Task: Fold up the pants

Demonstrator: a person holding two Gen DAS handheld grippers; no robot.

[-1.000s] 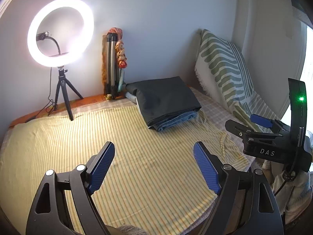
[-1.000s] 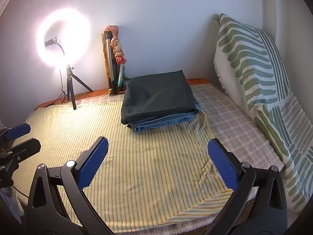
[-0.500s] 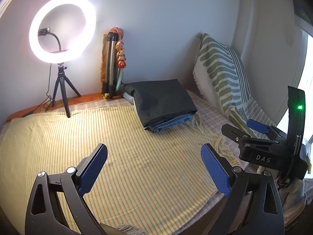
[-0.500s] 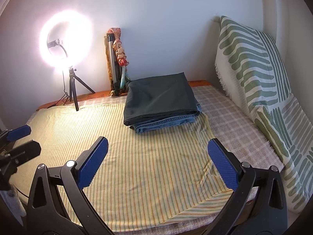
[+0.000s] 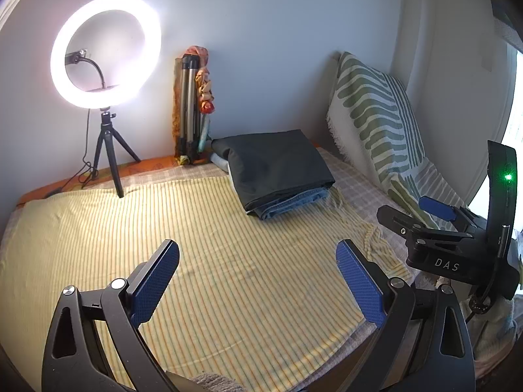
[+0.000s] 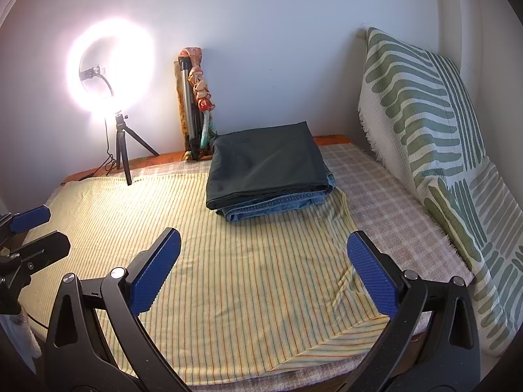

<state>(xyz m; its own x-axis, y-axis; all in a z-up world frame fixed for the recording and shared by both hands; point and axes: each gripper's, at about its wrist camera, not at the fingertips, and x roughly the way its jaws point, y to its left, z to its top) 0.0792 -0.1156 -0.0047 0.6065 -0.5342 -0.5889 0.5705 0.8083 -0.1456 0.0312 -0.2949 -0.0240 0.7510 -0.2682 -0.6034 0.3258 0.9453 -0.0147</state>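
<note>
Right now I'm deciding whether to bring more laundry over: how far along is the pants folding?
Looks done: dark pants lie folded square on folded blue jeans, stacked at the far end of the striped sheet. In hand: nothing; the left gripper and right gripper both hang open over bare sheet. Left: no unfolded pants are visible.

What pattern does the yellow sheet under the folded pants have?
Thin stripes on the yellow sheet, clearest in the right wrist view.
</note>
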